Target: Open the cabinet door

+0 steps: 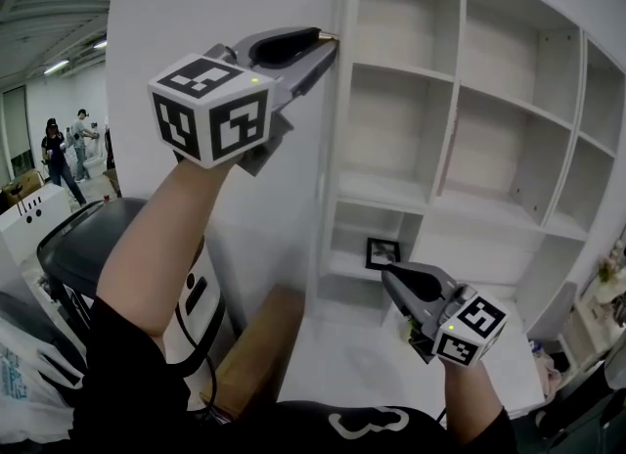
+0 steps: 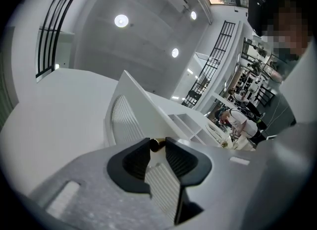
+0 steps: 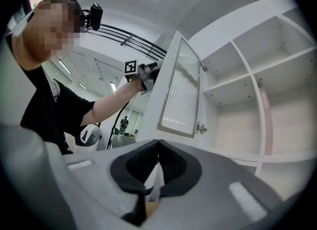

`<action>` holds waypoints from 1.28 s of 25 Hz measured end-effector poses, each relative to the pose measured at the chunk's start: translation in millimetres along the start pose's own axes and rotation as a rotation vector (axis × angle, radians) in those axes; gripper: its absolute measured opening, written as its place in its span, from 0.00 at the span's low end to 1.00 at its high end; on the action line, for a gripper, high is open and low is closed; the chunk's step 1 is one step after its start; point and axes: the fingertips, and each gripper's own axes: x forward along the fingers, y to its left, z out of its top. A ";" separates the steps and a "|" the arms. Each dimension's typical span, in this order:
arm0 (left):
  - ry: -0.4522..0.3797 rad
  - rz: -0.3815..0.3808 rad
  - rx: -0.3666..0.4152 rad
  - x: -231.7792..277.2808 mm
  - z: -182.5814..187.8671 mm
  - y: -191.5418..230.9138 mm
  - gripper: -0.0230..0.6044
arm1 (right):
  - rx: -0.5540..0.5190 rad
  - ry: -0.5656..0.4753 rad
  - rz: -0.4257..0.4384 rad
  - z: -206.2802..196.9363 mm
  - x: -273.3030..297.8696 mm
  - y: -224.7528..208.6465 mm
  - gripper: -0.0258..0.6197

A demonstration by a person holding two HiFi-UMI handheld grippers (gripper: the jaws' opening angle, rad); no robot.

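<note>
The white cabinet door [image 1: 338, 139] stands swung out from the shelves, nearly edge-on in the head view. In the right gripper view its inner side shows a ribbed glass panel [image 3: 179, 89] and hinges [image 3: 200, 127]. My left gripper [image 1: 329, 43] is raised to the door's free edge. Seen along its jaws, my left gripper [image 2: 157, 145] has a small brass knob [image 2: 157, 144] pinched between the tips of its black pads. My right gripper [image 1: 389, 270] hangs low in front of the lower shelves, its pads [image 3: 148, 162] together with nothing between them.
Open white shelves [image 1: 489, 149] fill the right side, with a small dark framed picture [image 1: 382, 252] low down. A black round chair or bin [image 1: 88, 242] and a wooden box [image 1: 262, 344] stand at the lower left. People [image 1: 59, 154] are far off on the left.
</note>
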 end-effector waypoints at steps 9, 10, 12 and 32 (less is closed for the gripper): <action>-0.010 0.051 0.002 -28.9 -1.1 27.0 0.20 | -0.016 -0.012 0.059 7.0 24.2 6.6 0.04; -0.006 0.060 0.003 -29.3 -2.2 29.4 0.19 | -0.014 -0.016 0.070 7.9 24.6 6.3 0.04; 0.000 0.070 -0.007 -28.6 -5.3 33.1 0.18 | -0.009 -0.017 0.092 7.7 23.6 5.0 0.04; 0.059 0.143 0.015 -73.5 -1.3 17.0 0.38 | 0.053 -0.023 0.159 7.0 -11.3 27.2 0.04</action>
